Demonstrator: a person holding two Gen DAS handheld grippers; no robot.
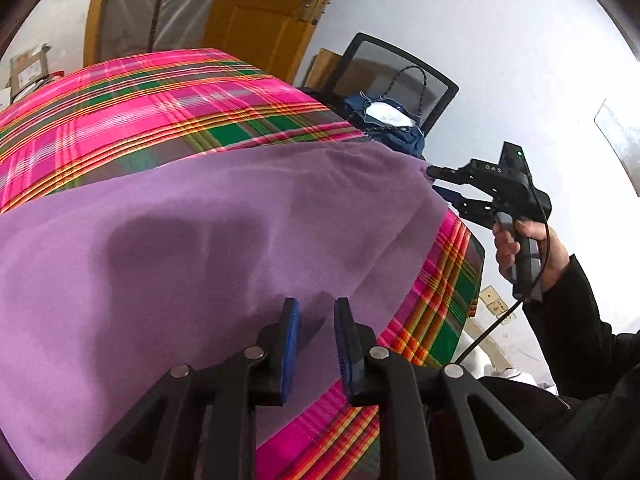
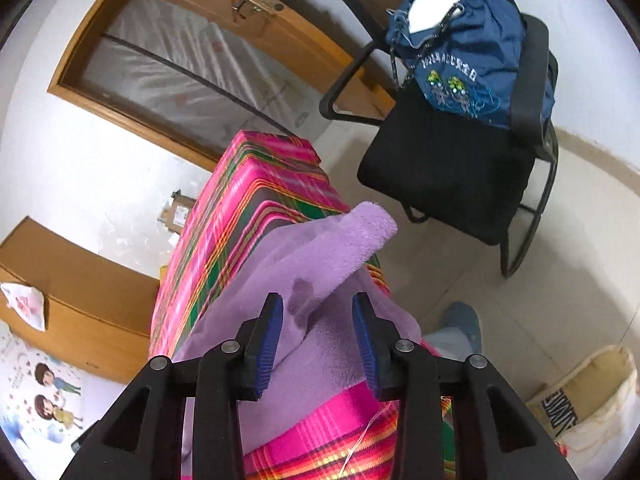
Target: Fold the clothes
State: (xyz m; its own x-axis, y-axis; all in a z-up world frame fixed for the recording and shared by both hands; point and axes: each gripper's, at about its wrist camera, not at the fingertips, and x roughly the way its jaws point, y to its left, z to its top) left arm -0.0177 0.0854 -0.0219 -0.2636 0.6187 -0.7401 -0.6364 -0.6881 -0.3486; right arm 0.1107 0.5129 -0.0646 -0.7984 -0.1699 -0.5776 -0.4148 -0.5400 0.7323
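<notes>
Cloth: purple fleece cloth, spread across the middle of the left wrist view, draped over the plaid-covered counter; darker damp-looking patches near the centre.
Position: covers the lower left and centre of the left view; in the right wrist view runs from the bottom centre up to a lifted corner near mid-frame.
Long axis: appears to run from lower left to the right edge in the left view, ending at the corner next to the right claw.
Left claw: left claw, bottom centre of its own view, pads spread with a gap between, hovering over the near edge of the cloth, nothing pinched.
Right claw: right claw, spread in its own view, raised corner of cloth lying between and beyond the pads; seen from the left view at the right edge, tips touching the cloth corner, which bunches toward them. Hard to say whether anything is pinched; own view suggests not.
Nearer claw: right one to the far corner, left one to the near edge.
Coming move, as a guess: closing on both corners, then carrying one end over along the long axis.
Surroundings: black chair with a blue drawstring bag at upper right; wooden door at upper left.
</notes>
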